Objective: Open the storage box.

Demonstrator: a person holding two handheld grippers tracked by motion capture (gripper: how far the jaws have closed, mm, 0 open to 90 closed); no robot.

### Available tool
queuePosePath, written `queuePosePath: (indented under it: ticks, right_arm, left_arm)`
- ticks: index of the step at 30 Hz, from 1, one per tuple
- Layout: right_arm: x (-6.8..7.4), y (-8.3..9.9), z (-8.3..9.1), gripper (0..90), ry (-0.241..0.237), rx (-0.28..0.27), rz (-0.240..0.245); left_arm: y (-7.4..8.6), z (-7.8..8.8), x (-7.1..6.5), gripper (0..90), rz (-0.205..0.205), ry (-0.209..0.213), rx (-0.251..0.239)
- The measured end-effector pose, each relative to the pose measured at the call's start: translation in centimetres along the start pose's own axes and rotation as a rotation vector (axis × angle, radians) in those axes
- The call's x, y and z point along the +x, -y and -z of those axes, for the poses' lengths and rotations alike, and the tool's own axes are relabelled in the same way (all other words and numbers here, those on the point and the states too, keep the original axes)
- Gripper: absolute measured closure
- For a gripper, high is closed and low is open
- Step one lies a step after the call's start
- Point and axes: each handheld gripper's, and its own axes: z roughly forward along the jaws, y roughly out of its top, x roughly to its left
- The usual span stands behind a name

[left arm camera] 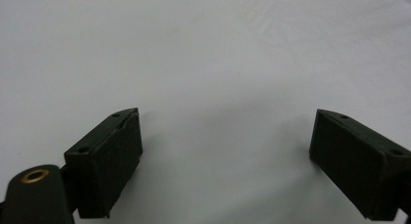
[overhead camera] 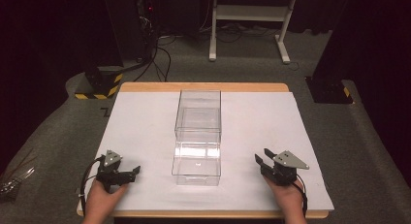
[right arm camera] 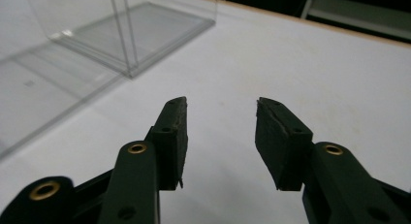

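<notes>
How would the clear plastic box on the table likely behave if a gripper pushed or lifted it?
The clear box looks thin-walled and empty, so probably light and easy to slide on the white sheet. Its smooth glossy walls may slip between jaws. Flat-bottomed and long, it seems unlikely to tip.

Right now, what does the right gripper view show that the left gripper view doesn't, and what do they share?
Right gripper view: the clear plastic box at upper left, the table's wooden edge and dark floor beyond. Left gripper view: the left gripper with its jaws spread much wider over bare sheet. Shared: each looks along its own black jaws, open and empty like the right gripper, over the white sheet.
</notes>
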Motion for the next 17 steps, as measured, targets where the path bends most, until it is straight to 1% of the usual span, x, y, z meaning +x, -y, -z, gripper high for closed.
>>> queuePosePath:
  ticks: [4,5,7,8,12,17]
  right_arm:
    - [-0.4,0.8,-0.8,50.3,0.045,0.066,-0.005]
    - [-0.5,1.0,-1.1,49.0,0.053,0.084,0.003]
    - [-0.7,1.0,-1.6,45.5,0.053,0.13,-0.016]
    - [-0.7,1.0,-1.7,45.5,0.061,0.141,-0.025]
    - [-0.6,1.0,-1.9,44.1,0.061,0.164,-0.007]
    - [-0.7,1.0,-2.0,43.7,0.057,0.169,-0.011]
  left_arm:
    - [0.0,0.0,0.0,11.8,0.0,0.0,0.0]
    - [0.0,0.0,0.0,11.8,0.0,0.0,0.0]
    - [0.0,0.0,0.0,11.8,0.0,0.0,0.0]
    - [0.0,0.0,0.0,11.8,0.0,0.0,-0.001]
    - [0.0,0.0,0.0,11.8,-0.001,-0.001,-0.001]
    - [0.0,0.0,0.0,11.8,0.0,0.0,0.0]
